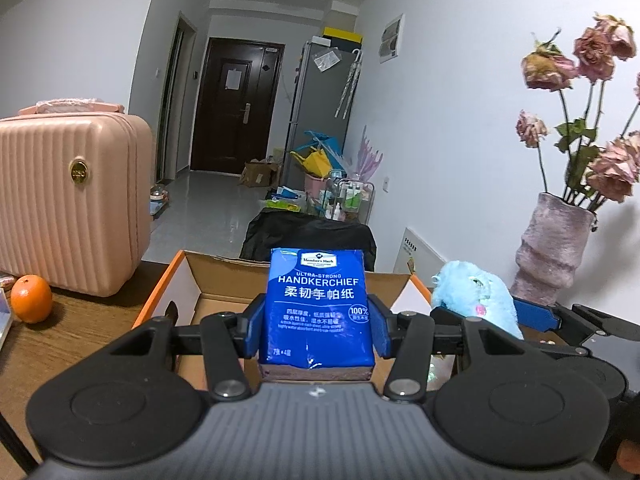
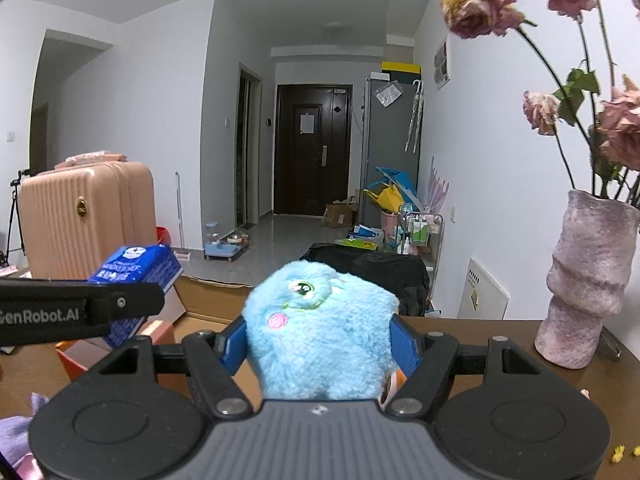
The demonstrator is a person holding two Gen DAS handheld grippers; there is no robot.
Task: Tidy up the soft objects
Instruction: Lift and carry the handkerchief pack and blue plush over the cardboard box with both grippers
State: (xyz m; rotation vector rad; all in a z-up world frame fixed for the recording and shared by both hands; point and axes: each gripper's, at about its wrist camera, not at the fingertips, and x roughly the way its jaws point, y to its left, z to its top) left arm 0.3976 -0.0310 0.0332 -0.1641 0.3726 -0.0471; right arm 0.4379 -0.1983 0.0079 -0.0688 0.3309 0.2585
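Left hand-held gripper [image 1: 316, 326]: we've got it clamped on the tissue pack [image 1: 318, 304], blue pads pressed against both sides, pack standing upright and lifted above the box.

Right hand-held gripper [image 2: 320, 344]: squeezed around the blue plush toy [image 2: 320, 328], fur bulging out over the pads, its embroidered eye facing up.

Cardboard box [image 1: 224, 280]: open, orange outside, flaps up, sitting on the brown surface [image 1: 80, 332] right under and ahead of our left gripper. What we can see of its floor is bare cardboard; the rest is hidden behind the pack and gripper, so can't tell what's in there.

Where the soft stuff is: both pieces are up in the air, side by side, the plush just to the right of the pack, neither one in the box.

Vase [image 2: 588, 280]: fuzzy pinkish thing on the right side of the surface, holding dried pink roses [image 2: 484, 6] that droop over.

Orange [image 1: 31, 298]: on the surface at far left, just in front of the pink suitcase [image 1: 68, 200].

Purple plush [image 2: 18, 432]: only a corner shows at lower left of the right view.
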